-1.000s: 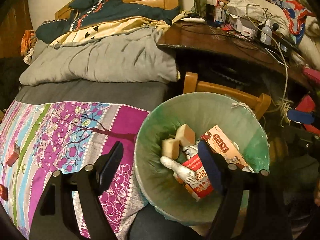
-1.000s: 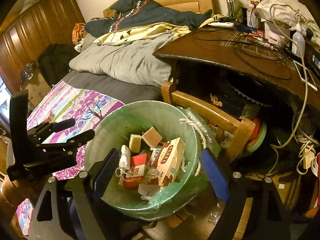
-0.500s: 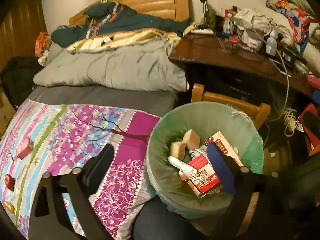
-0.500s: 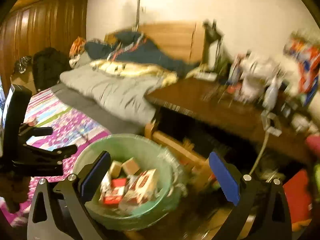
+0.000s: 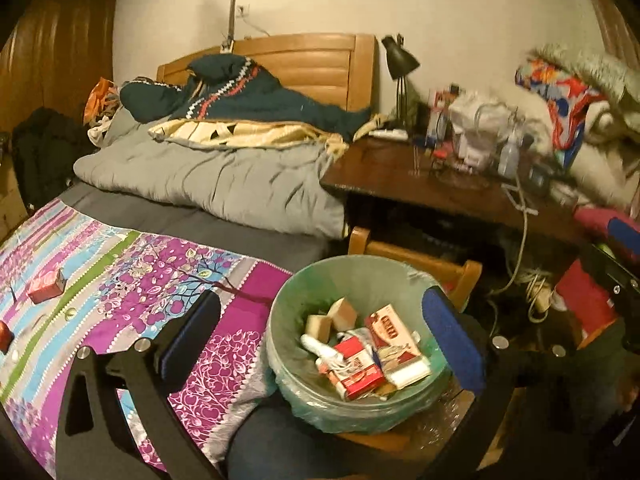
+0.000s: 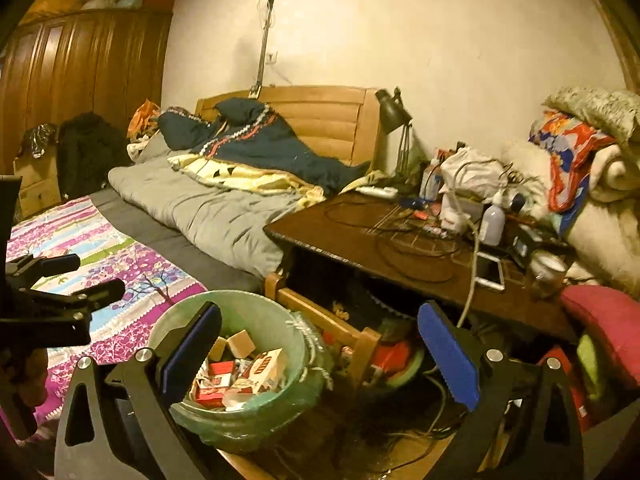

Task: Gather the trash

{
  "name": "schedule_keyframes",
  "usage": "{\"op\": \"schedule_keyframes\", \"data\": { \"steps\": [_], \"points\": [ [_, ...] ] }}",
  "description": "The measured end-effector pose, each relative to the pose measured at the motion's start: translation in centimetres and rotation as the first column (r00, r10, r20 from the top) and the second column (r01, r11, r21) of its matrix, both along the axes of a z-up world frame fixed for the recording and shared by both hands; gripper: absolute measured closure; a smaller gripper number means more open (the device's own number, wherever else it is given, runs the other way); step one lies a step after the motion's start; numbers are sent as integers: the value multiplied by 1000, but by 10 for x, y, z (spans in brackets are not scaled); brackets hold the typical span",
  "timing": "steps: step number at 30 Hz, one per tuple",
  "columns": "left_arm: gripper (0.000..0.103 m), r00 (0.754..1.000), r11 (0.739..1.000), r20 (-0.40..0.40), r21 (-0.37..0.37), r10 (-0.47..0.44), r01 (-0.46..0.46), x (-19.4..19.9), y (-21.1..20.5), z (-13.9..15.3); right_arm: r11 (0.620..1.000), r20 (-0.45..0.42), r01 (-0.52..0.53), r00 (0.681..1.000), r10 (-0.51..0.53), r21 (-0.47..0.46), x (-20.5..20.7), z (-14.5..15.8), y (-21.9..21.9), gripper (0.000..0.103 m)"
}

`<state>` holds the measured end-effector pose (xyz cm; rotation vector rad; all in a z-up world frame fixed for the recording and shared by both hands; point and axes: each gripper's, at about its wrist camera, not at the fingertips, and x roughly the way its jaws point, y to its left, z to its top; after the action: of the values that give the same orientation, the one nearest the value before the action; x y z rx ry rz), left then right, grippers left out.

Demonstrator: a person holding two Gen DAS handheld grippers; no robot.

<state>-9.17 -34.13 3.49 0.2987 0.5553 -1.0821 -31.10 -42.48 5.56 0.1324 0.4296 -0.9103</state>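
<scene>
A green-lined trash bin (image 5: 362, 272) stands on a wooden chair beside the bed; it also shows in the right wrist view (image 6: 256, 312). It holds red-and-white cartons (image 5: 360, 372), tan sponge blocks (image 5: 332, 320) and white wrappers. My left gripper (image 5: 320, 332) is open and empty, above and in front of the bin. My right gripper (image 6: 320, 348) is open and empty, raised over the bin's right side. A small red box (image 5: 46, 286) lies on the patterned bedspread at the left. The left gripper shows in the right wrist view (image 6: 48, 300).
A bed with a purple floral spread (image 5: 140, 292), grey duvet (image 5: 216, 176) and dark clothes fills the left. A dark cluttered desk (image 6: 420, 248) with cables, bottles, a phone and a lamp (image 6: 394, 112) stands at the right. A wooden chair (image 6: 344, 332) sits under the desk.
Both grippers have lifted and pulled back from the bin, so it looks smaller and lower. The views have tilted up towards the wall and desk. Both stay open and empty.
</scene>
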Motion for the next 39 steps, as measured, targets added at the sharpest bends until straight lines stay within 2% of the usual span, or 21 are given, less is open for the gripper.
{"op": "schedule_keyframes", "data": {
  "steps": [4,7,12,17,26,32,37,39],
  "points": [
    [6,999,998,31,-52,20,-18,-14,12,5,1000,26,6,1000,-6,-8,-18,7,7,5],
    [6,996,997,85,-74,33,-27,-25,18,5,1000,51,2,999,-3,15,-27,10,9,5],
    [6,993,997,113,-71,38,-30,-34,21,6,999,20,-5,1000,6,-53,-28,5,23,5],
    [6,994,997,99,-69,52,-46,-33,20,5,992,-2,-43,999,43,-116,-26,-3,42,5],
    [6,992,997,108,-59,66,-59,-36,18,2,997,31,-45,998,47,-59,-26,-17,37,5],
    [6,982,995,173,-77,70,-58,-46,20,3,998,39,-43,998,45,-51,-26,-20,33,5],
    [6,986,995,143,-54,87,-80,-39,18,2,998,42,-43,998,44,-35,-25,-23,31,5],
    [6,983,995,159,-46,91,-85,-40,18,2,999,40,-40,998,42,-35,-25,-24,31,5]
  ]
}}
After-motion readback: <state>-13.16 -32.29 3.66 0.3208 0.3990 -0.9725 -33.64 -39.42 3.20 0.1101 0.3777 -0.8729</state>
